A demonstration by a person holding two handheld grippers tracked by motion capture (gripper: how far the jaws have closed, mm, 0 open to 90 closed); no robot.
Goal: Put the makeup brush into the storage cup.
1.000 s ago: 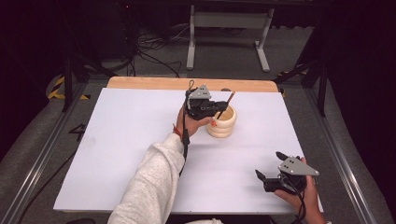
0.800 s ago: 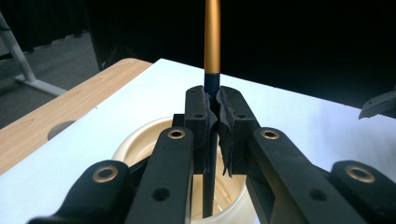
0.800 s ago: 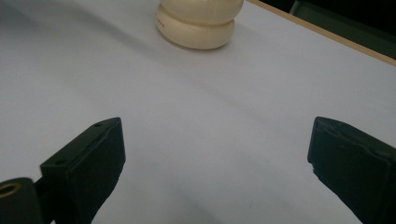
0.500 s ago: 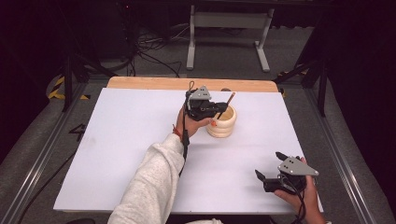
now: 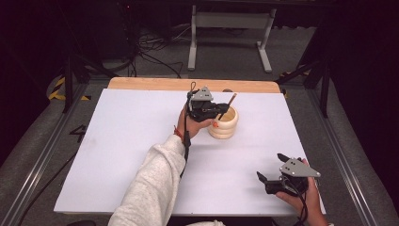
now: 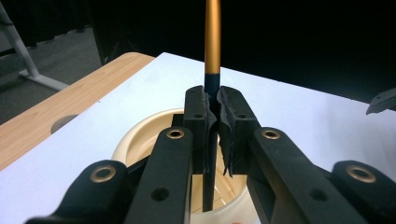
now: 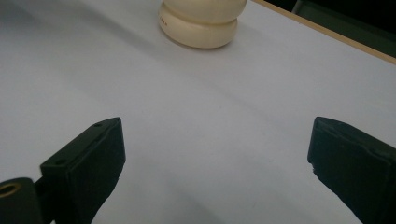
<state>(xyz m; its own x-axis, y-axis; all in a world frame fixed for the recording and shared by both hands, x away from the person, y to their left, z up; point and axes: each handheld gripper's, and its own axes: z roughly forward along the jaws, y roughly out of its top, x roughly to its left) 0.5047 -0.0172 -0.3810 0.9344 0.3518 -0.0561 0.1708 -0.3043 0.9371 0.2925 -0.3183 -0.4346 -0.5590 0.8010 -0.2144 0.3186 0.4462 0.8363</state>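
Left gripper: my fingers are clamped on the pencil, dark lower shaft pinched between the pads, gold upper part rising above them.
Pencil: it stands nearly upright, its lower end down inside the cream holder; in the high view it leans slightly toward the far right.
Holder: a ribbed cream cup on the white tabletop, toward the far edge, right under my left hand.
Right gripper: fingers spread wide, nothing between them, parked at the near right corner, well apart from the holder.
Change: nothing has shifted against the two earlier high views; both hands sit where they were and the grip is unchanged.
Meaning: I judge this a pause with the pencil in the holder. Whether it goes in or comes out, I cannot tell.
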